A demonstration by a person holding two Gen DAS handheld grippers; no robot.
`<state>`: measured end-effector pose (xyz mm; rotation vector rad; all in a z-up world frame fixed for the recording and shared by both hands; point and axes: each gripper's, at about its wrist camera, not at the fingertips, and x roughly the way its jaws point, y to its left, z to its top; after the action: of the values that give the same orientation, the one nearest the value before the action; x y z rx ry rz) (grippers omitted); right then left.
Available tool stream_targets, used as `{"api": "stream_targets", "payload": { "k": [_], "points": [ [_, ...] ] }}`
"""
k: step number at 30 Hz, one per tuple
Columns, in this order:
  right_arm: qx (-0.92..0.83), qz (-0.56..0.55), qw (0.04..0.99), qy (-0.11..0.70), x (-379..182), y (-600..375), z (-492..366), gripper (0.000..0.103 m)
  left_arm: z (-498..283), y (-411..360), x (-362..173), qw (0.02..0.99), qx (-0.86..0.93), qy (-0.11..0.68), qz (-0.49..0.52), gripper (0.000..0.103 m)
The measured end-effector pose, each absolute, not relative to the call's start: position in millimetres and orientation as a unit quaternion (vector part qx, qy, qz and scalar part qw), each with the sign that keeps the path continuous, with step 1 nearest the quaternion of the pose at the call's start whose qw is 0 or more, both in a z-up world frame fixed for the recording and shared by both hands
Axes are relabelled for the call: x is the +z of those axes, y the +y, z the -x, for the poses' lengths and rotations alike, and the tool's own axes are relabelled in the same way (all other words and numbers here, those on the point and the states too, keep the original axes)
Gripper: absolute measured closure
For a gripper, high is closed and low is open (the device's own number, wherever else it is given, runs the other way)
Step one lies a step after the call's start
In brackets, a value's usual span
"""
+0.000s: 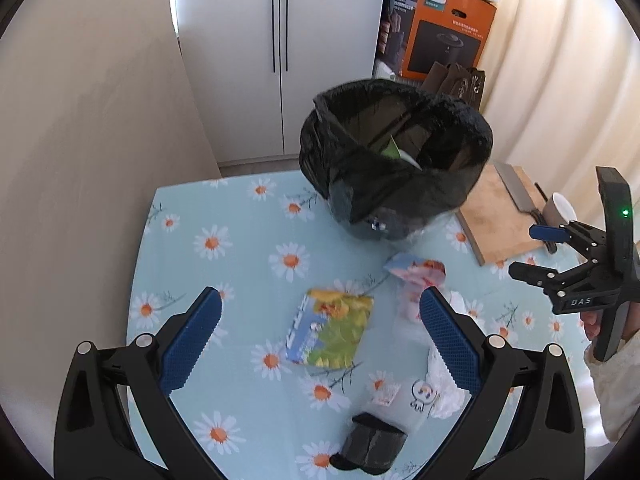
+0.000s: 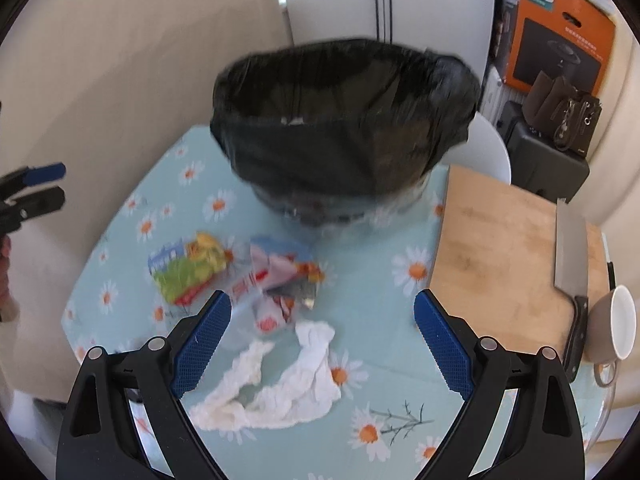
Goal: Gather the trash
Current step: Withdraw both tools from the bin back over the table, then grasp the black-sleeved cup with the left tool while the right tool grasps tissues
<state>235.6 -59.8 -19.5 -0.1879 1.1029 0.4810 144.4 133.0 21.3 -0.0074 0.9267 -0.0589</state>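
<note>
1. Two grippers hung over the table (image 1: 192,216), whose glossy pale-blue cloth was printed with white daisies.
2. The left gripper (image 1: 318,312) had its ribbed blue pads spread wide and held nothing; the yellow-green snack packet (image 1: 330,330) lay flat on the cloth between them.
3. The right gripper (image 2: 322,322) was likewise spread wide and empty, above the crumpled white tissue (image 2: 280,380), a soft, wrinkled, arch-shaped wad.
4. A crinkled pink-and-red wrapper (image 1: 416,272) lay just beside the packet, on the bin side.
5. A small clear bag with a cartoon print (image 1: 404,398) and a dark, dull, folded lump (image 1: 370,448) lay at the near edge.
6. The round trash bin (image 1: 396,152), lined with a thin, shiny black bag folded over its rim, stood at the far side of the table; green and white scraps showed inside.
7. To the right lay a rectangular wooden cutting board (image 2: 496,248) bearing a steel cleaver (image 2: 570,256), with a grey-brown cup (image 2: 612,330) beside it.
</note>
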Motion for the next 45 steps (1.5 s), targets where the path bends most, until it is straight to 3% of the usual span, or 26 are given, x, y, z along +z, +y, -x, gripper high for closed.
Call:
{"api": "stream_targets", "payload": {
  "k": [22, 36, 45],
  "points": [
    [0.264, 0.129, 0.748, 0.595, -113, -35, -185, 0.015, -71, 101, -67, 0.858, -0.066, 0.509, 0.007, 0.006],
    [0.31, 0.103, 0.717, 0.616, -141, -21, -151, 0.015, -43, 84, -136, 0.82, -0.088, 0.566, -0.006, 0.006],
    [0.312, 0.144, 0.719, 0.604, -151, -11, -128, 0.015, -48, 75, -160, 0.809, -0.099, 0.578, -0.028, 0.006]
  ]
}}
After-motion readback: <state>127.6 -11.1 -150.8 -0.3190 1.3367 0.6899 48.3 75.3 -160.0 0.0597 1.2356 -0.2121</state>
